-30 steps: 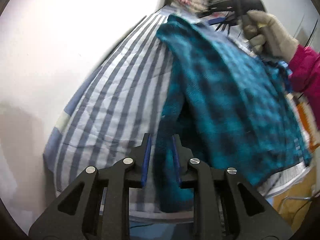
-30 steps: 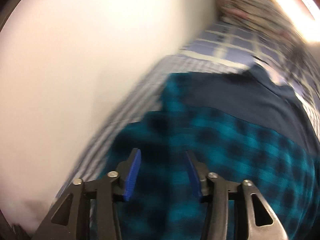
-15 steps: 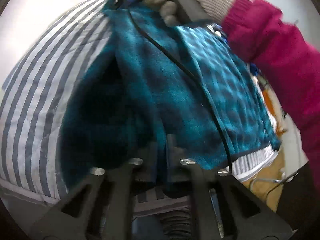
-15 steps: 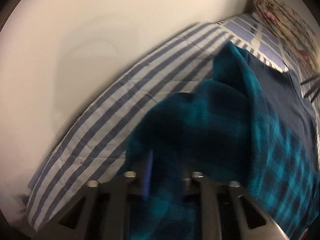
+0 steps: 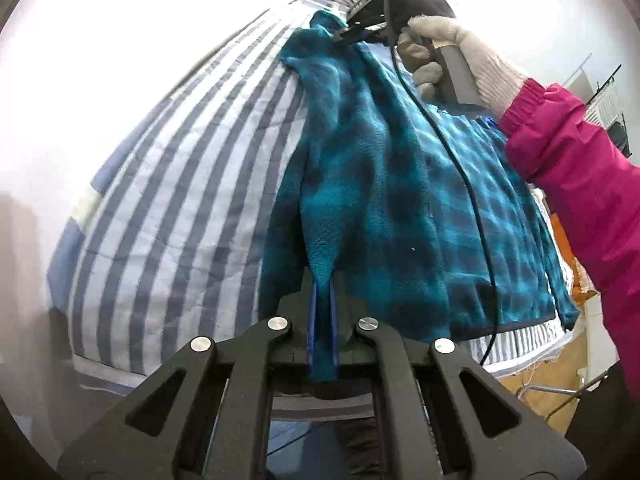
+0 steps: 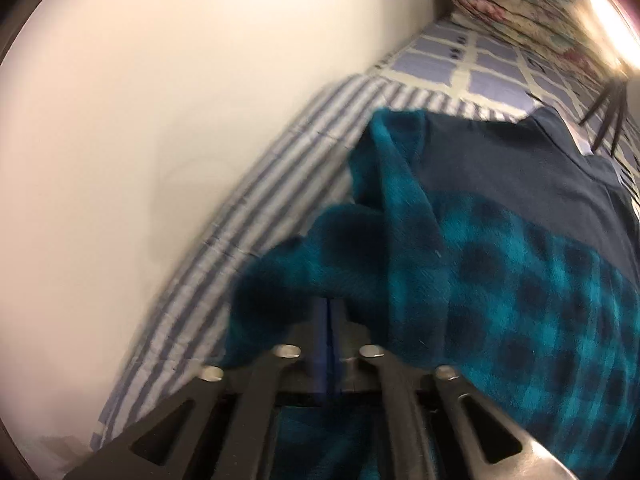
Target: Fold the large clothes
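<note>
A: What are you pinching nearest you?

B: Your left gripper (image 5: 323, 312) is pinching a hanging fold of the teal plaid fleece (image 5: 392, 184) between its blue pads (image 5: 313, 320), jaws pressed together on the cloth.

A: How is the garment looking?

B: Fuzzy, teal with dark checks, lying bunched and creased on the striped bed sheet (image 5: 180, 184), with one edge lifted.

A: And farther off?

B: Your right gripper (image 5: 356, 32), in your gloved right hand (image 5: 440, 56), is gripping the far corner, jaws closed on it.

A: What is the right wrist view adding?

B: A navy panel (image 6: 520, 168) on the fleece, a checked blanket (image 6: 492, 68) and a floral bundle (image 6: 520, 8) at the bed's far end.
</note>
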Tool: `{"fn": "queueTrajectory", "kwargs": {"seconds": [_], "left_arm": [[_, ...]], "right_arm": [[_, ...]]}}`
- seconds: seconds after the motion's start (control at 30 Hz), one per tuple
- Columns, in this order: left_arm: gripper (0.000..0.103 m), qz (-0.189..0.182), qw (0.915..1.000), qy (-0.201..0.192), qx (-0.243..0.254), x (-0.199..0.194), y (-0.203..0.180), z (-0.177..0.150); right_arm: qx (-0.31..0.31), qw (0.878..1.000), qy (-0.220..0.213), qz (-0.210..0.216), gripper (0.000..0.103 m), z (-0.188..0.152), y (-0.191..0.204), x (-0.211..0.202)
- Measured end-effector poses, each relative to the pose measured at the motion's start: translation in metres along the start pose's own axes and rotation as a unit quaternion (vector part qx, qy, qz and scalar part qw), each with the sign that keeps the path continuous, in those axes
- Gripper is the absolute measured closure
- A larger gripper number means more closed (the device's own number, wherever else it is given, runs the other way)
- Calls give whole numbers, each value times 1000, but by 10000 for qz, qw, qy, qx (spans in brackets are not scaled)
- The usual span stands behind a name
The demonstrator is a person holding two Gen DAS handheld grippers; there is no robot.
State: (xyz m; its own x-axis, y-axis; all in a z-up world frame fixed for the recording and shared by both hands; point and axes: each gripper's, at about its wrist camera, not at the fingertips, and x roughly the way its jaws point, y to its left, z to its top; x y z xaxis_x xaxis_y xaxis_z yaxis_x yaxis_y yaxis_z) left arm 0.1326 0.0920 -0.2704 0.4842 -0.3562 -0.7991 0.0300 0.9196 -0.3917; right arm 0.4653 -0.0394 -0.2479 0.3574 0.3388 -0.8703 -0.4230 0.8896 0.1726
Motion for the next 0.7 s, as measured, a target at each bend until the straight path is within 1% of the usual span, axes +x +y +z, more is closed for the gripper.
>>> {"fn": "queueTrajectory", "kwargs": {"seconds": [0.03,0.07,0.1,0.17,0.2,0.23,0.27,0.3,0.33,0.37,0.4,0.43,0.5,0.53,0.6,0.63,0.67,0.7], "left_arm": [[100,-11,10000,-6,88,0,-4,-1],[100,3,9998,-18,180,1,-9,-2],[100,35,9996,-37,295,1,-14,-3],[100,255,9985,-96,468,1,-22,-5],[100,442,9975,-146,541,1,-24,-5],[99,552,9968,-183,545,0,-23,-4],[98,566,9970,-189,499,-1,-21,-3],[94,510,9975,-199,454,-4,-19,-1],[85,531,9974,-267,405,-7,-16,1],[62,608,9969,-342,356,-10,-10,2],[48,678,9965,-415,269,-12,-6,3],[34,627,9968,-459,164,-12,0,5],[34,476,9981,-390,-33,-8,7,8],[34,424,9985,-325,-130,-4,12,9],[34,458,9985,-186,-254,6,21,11],[34,478,9984,-48,-313,15,26,12],[34,478,9982,62,-353,22,28,13],[37,473,9979,197,-384,30,30,11]], "right_arm": [[-10,10000,-48,-31,62,-2,-3,-1],[-15,9999,-104,-23,60,-5,-4,-4],[-26,9999,-128,15,61,-7,-7,-5],[-67,9999,-62,55,63,-11,-9,-6],[-107,9999,-33,74,63,-13,-9,-7],[-185,9998,-35,103,63,-17,-7,-12],[-234,9996,-58,133,63,-19,-6,-15],[-273,9993,-88,241,63,-26,-5,-22],[-261,9987,-106,430,63,-33,-6,-29],[-253,9980,-113,571,63,-39,-7,-34],[-279,9966,-106,769,63,-50,-8,-41],[-327,9956,-104,869,64,-59,-8,-45],[-443,9938,-108,1017,65,-74,-7,-47],[-542,9932,-44,1026,66,-82,-6,-44],[-666,9944,145,810,68,-91,-5,-33],[-675,9955,314,592,70,-95,-8,-23],[-651,9959,407,477,72,-98,-10,-17],[-585,9961,494,428,72,-100,-13,-11]]}}
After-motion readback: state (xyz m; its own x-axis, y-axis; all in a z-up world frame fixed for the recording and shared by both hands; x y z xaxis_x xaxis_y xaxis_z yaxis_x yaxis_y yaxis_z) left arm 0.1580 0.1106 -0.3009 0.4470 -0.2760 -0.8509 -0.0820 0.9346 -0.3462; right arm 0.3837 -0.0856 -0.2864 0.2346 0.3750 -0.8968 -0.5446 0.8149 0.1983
